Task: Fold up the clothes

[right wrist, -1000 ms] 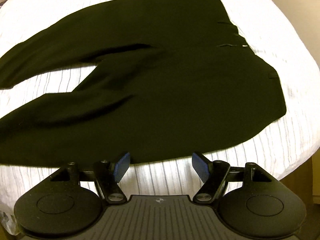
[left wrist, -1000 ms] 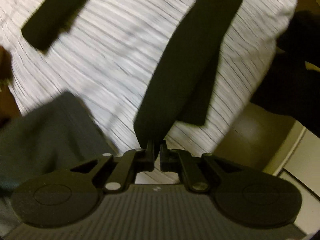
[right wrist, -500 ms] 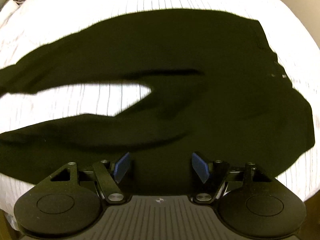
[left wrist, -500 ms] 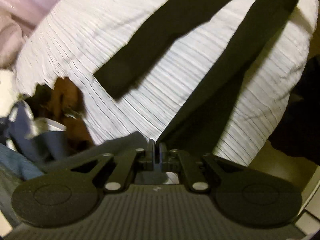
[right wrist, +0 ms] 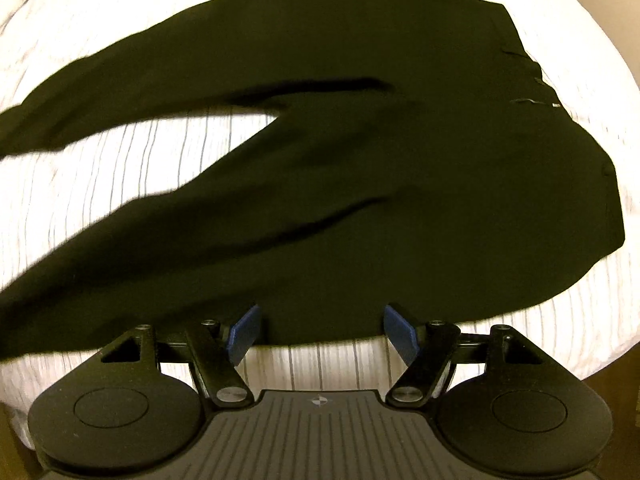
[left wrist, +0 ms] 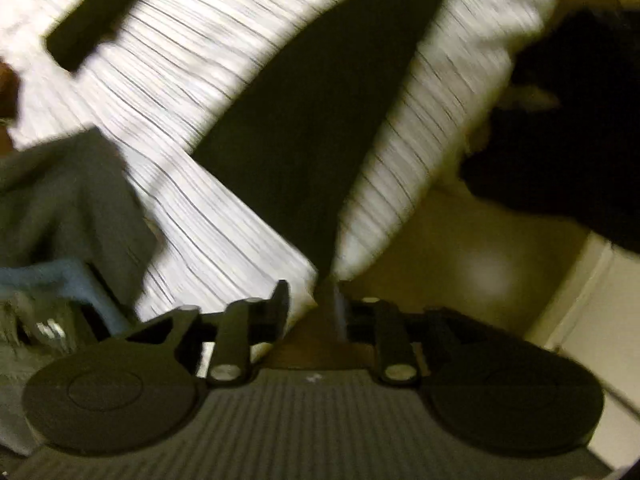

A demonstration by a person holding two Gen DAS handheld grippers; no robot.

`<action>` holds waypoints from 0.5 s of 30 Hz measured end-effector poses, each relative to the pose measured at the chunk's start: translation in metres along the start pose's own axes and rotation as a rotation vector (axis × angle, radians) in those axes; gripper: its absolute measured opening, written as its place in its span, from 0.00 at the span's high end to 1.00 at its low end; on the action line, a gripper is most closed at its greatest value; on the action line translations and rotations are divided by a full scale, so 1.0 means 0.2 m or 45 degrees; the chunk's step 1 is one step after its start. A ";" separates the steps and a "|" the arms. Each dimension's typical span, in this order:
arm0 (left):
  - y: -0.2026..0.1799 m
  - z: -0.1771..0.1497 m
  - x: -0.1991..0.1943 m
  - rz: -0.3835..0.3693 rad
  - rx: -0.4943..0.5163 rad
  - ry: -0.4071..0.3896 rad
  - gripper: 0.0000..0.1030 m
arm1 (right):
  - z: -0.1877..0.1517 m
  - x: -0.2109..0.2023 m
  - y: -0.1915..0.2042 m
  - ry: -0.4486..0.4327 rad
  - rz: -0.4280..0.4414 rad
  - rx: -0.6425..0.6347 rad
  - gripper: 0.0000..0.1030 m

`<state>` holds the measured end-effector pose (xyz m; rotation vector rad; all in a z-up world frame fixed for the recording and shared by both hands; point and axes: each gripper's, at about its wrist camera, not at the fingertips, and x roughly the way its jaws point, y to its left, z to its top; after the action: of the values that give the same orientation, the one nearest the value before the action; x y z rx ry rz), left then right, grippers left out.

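Black trousers lie spread on a white striped bed sheet, waistband to the right and both legs running left. My right gripper hangs open over the trousers' near edge, blue pads bare. In the blurred left wrist view one trouser leg runs down to my left gripper, whose jaws are opening. The leg's end sits in the gap close to the right finger, with no pad pressing on it. The other leg lies at the upper left.
The bed's edge falls away on the right of the left wrist view, with brown floor below. A dark bundle lies off that side. Grey cloth and a blue item sit at the left.
My left gripper's jaws, shut on the trouser leg's end before, have parted, and its view has swung back along the bed. The right gripper has drifted over the trousers' near edge.
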<state>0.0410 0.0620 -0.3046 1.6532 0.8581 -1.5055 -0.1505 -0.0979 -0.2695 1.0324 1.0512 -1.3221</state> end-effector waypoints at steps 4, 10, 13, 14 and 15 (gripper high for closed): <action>0.15 0.18 0.08 0.081 -0.028 -0.144 0.65 | 0.04 -0.02 0.09 -0.032 0.022 -0.182 0.30; 0.34 0.47 0.34 -0.046 0.032 -0.189 0.62 | 0.17 0.01 0.26 -0.076 0.086 -0.461 0.30; 0.39 0.51 0.38 -0.108 0.020 -0.152 1.00 | 0.24 0.06 0.27 -0.067 0.077 -0.539 0.30; 0.42 0.49 0.33 -0.098 -0.004 -0.180 0.99 | 0.26 0.07 0.27 -0.061 0.069 -0.554 0.30; 0.48 0.47 0.26 -0.079 -0.065 -0.227 0.98 | 0.28 0.08 0.26 -0.056 0.064 -0.552 0.30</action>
<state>0.0795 -0.0673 -0.3531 1.4427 0.8496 -1.6325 -0.0989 -0.1561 -0.2739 0.6950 1.2034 -1.0101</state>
